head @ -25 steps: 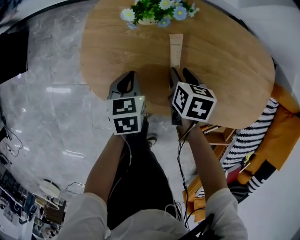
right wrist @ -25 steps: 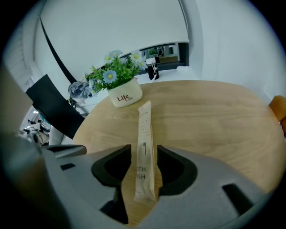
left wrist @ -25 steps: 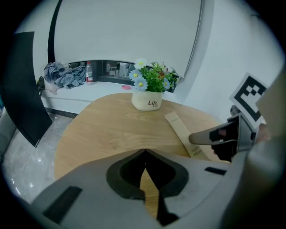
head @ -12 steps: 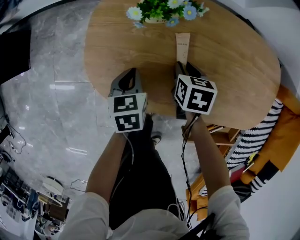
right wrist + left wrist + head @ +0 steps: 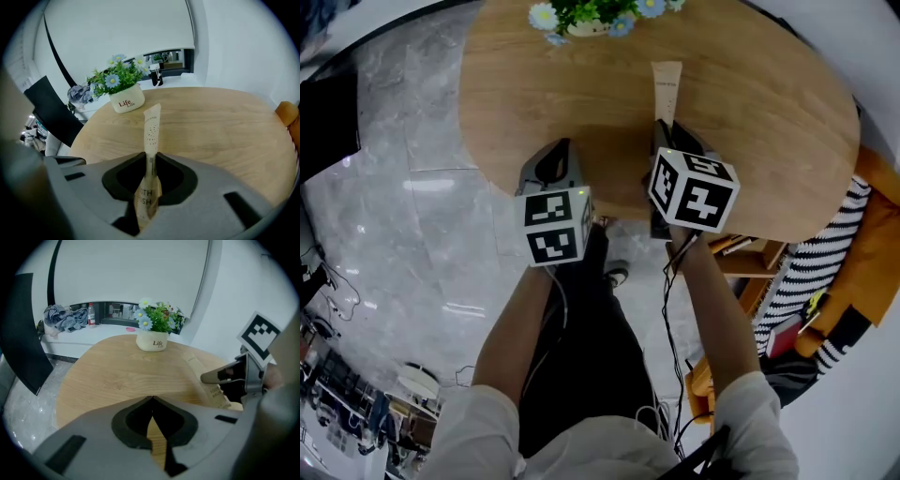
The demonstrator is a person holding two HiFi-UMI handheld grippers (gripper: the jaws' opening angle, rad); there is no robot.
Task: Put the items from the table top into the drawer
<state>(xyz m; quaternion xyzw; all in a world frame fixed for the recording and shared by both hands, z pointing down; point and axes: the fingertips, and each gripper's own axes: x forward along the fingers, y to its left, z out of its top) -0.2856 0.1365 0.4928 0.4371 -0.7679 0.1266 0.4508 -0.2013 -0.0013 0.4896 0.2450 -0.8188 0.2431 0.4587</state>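
Observation:
A long beige toothbrush packet lies on the round wooden table, pointing toward the flower pot. My right gripper stands over its near end. Its jaws have just been closing, and in the right gripper view they press on the packet from both sides. My left gripper hovers at the table's near edge, to the left of the packet. Its jaws meet at the tips with nothing between them. No drawer is in view.
A white pot of flowers stands at the table's far side. Under the table's right edge is a wooden shelf. A striped cushion and orange fabric lie beside it. Grey marble floor spreads to the left.
The right jaws stood wide apart around the packet's near end and have come together on it. Both hands have stayed where they were.

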